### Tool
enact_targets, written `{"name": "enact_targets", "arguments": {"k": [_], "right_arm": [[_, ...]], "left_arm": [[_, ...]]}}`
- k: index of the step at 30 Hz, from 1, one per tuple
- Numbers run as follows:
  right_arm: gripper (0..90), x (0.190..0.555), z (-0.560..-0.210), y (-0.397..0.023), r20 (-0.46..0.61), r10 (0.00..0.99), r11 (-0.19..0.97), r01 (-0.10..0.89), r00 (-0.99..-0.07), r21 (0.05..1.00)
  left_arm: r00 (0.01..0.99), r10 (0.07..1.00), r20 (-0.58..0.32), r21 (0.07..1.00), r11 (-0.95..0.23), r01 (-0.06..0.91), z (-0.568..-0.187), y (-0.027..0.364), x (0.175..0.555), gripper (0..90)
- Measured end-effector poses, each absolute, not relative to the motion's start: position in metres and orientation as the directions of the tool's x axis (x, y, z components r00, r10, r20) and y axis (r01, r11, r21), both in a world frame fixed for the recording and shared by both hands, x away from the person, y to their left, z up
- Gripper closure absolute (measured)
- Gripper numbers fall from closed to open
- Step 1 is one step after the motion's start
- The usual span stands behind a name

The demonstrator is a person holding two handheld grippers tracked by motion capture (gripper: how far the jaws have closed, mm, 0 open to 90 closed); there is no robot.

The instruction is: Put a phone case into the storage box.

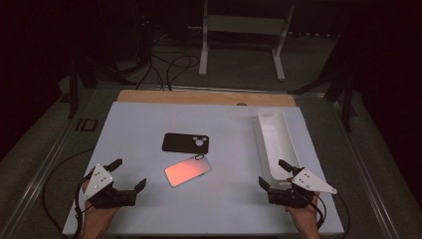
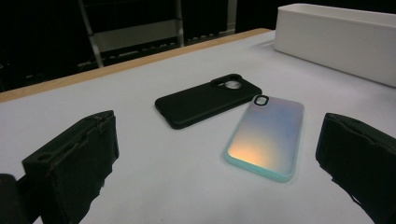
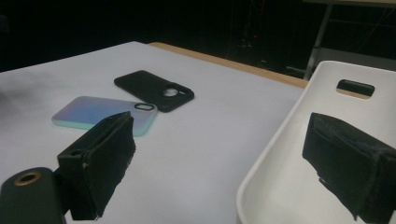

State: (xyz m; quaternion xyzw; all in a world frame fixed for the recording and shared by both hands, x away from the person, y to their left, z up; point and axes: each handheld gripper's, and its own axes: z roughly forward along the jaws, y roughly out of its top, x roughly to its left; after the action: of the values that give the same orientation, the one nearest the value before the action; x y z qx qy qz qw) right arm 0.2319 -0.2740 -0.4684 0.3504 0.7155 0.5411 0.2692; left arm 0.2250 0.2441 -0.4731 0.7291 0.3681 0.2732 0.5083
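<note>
1. Step in hand: the start, before any reach. Both tools sit at the near edge of the table (image 1: 149,209), one at each corner, and hold nothing.

2. The left tool (image 1: 130,174) has its jaws wide apart with only bare table between them. In the left gripper view it looks straight at the two cases.

3. The right tool (image 1: 273,173) also has its jaws wide apart and empty. It sits just beside the near end of the white bin (image 1: 286,149); in the right gripper view one jaw stands before the bin's inner wall, whether touching I cannot tell.

4. The things: a black case (image 1: 185,143) lies flat near the table's middle, camera hole toward the bin. An iridescent case (image 1: 188,170) lies flat just nearer the person, tilted, its corner close beside the black one; whether they touch I cannot tell.

5. The bin stands along the right side, and what shows of its inside is empty.

6. Likely aim, judging by the layout: put the cases in the bin.

7. Next move calls for: one tool to go to the iridescent case, the nearer one. It lies flat and thin, so the jaws must come down across its narrow width, low to the table, to catch both long edges.

8. Risk: the case may slide or nudge the black case.
</note>
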Motion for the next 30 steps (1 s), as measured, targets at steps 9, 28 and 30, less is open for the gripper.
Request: {"name": "enact_targets", "arguments": {"k": [9, 28, 30], "right_arm": [[8.9, 0.232, -0.467, -0.273, -0.009, 0.794, 0.167, 0.204, -0.608, 0.964], [8.8, 0.234, -0.469, -0.273, -0.008, 0.795, 0.180, 0.224, -0.607, 0.958], [8.8, 0.234, -0.469, -0.273, -0.008, 0.796, 0.180, 0.224, -0.606, 0.958]], "left_arm": [[0.576, 0.817, 0.023, 0.942, -0.210, 0.260, -0.474, 0.245, 0.223, 0.0], [0.593, 0.805, 0.012, 0.941, -0.210, 0.266, -0.464, 0.238, 0.224, 0.0], [0.596, 0.803, 0.011, 0.942, -0.208, 0.263, -0.462, 0.237, 0.225, 0.0]]}}
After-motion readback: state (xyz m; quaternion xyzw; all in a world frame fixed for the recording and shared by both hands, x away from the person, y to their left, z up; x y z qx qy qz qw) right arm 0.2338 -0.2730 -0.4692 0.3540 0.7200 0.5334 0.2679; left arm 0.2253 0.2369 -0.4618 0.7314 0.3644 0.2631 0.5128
